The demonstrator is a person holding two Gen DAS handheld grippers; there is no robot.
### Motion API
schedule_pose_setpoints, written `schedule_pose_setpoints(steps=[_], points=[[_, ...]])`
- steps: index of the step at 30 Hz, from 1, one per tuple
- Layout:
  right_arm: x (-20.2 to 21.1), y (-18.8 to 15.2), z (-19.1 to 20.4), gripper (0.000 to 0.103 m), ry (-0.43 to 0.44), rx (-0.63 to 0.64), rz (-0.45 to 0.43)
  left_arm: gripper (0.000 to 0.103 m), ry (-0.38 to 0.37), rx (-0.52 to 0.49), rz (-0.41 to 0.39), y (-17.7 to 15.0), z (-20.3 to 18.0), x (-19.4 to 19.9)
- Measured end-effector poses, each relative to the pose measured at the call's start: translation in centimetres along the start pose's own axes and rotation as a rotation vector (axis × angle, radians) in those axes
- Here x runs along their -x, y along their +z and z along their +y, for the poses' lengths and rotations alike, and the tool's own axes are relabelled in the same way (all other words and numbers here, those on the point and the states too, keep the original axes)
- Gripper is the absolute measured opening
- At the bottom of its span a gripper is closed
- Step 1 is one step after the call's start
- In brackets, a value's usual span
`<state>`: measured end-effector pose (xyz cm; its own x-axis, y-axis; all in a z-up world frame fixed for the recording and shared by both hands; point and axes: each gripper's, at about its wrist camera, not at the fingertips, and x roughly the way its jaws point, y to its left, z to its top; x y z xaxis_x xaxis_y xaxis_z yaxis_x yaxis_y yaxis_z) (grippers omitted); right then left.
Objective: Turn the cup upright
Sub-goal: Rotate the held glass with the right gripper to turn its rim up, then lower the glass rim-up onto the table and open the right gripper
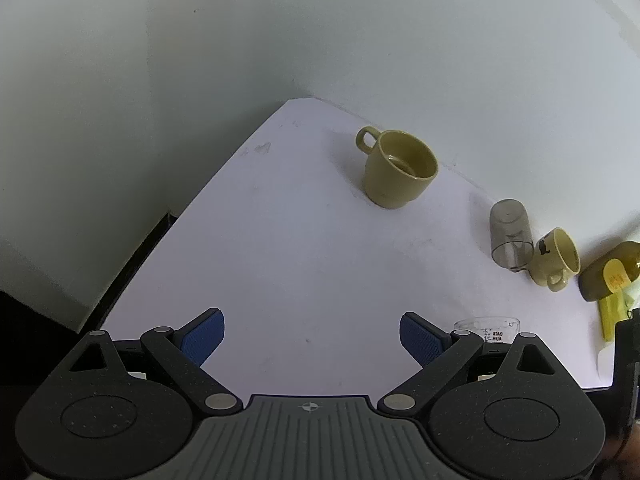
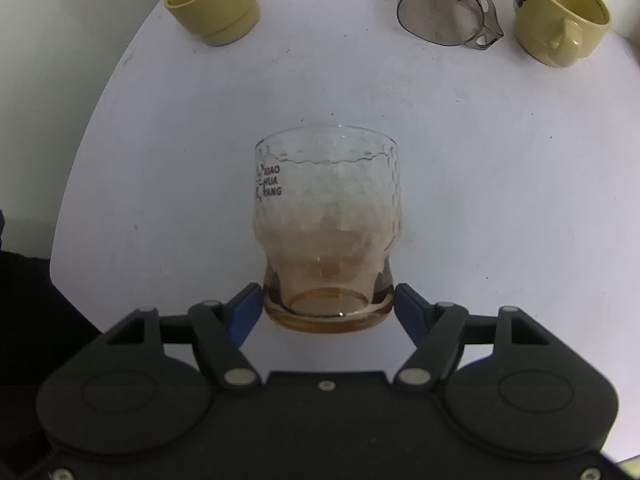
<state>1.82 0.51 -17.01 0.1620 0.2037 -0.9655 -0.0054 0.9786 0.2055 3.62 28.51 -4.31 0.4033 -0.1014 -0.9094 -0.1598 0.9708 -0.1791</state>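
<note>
My right claw (image 2: 329,304) grips the dimpled amber-tinted glass cup (image 2: 326,224) at its base, mouth pointing away, seemingly upright on the white worktop (image 2: 500,200); left claw (image 1: 312,340) released, farther off.

Both wrist views look down, sharing the white table (image 1: 304,248).

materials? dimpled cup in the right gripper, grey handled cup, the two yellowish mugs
Dimpled cup: looks like clear glass, amber-tinted thick base, honeycomb texture, printed lettering.
Grey handled cup: likely smoky translucent plastic; thin wall, thin moulded handle, scuffed. Could be glass.
Stacking mug and mug with a dark print: opaque olive-yellow, thick rims, soft sheen; glazed ceramic, or melamine.
</note>
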Motion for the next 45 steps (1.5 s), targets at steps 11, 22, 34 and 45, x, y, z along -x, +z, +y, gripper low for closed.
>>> schedule_pose_setpoints(steps=[11,22,34,45], points=[[2.5,0.3,-1.5,0.069,0.048,-0.130,-0.059,0.095,-0.028,-0.018,0.002,-0.1,-0.6,0.2],[5.3,7.7,-2.6,0.068,0.063,-0.175,-0.109,0.095,-0.025,-0.009,0.022,0.0,-1.3,-0.3],[5.5,13.0,-0.1,0.047,0.070,-0.059,-0.163,0.096,0.010,0.053,-0.019,0.6,-0.4,0.7],[3.0,11.8,4.0,0.088,-0.086,0.210,-0.198,0.096,0.045,0.110,-0.025,0.4,0.6,1.3]])
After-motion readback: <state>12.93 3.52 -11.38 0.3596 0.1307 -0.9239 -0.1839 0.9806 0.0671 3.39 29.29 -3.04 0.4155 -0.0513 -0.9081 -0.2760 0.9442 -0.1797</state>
